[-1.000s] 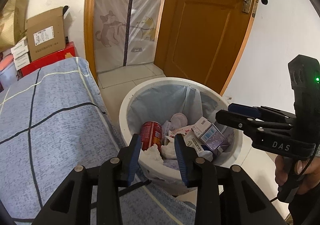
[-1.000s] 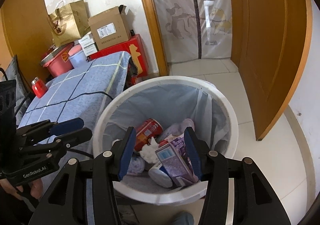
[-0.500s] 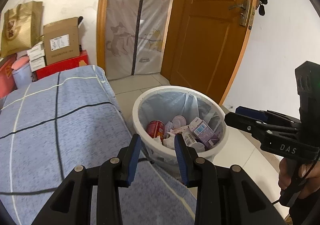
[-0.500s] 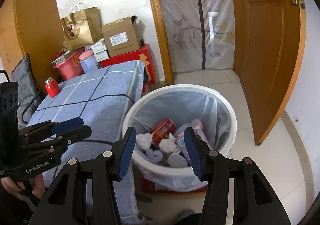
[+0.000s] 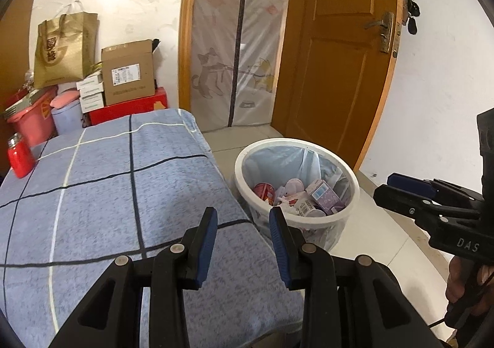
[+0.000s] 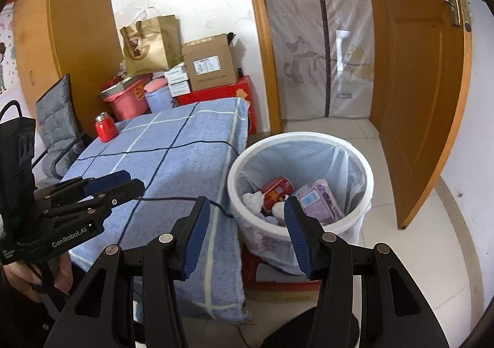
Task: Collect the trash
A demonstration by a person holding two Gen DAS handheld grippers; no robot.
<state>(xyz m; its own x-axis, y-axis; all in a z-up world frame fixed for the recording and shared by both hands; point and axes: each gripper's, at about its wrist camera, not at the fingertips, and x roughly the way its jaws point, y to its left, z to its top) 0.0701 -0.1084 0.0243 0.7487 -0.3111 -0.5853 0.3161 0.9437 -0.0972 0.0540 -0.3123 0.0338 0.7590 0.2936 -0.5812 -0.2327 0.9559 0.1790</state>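
Note:
A white trash bin (image 5: 244, 159) with a clear liner stands on the floor beside the table; it also shows in the right wrist view (image 6: 367, 171). It holds a red can (image 6: 278, 188), a purple carton (image 6: 319, 202), white crumpled tissues (image 6: 251, 198) and other litter. My left gripper (image 5: 242, 218) is open and empty above the table's near right corner. My right gripper (image 6: 247, 209) is open and empty, held back from the bin and above it. Each gripper shows in the other's view, the left one (image 6: 112, 182) and the right one (image 5: 401, 185).
The table has a blue checked cloth (image 5: 108, 193). A red flask (image 5: 19, 156) stands at its far left. Boxes (image 5: 128, 76), a gold bag (image 5: 63, 48) and a red tub (image 5: 31, 119) are stacked behind. A wooden door (image 5: 342, 54) stands open past the bin. A grey chair (image 6: 57, 119) is at the table's left.
Both grippers have pulled back and up from over the bin. The bin now looks smaller and more of the table is in view. Both stay open and empty.

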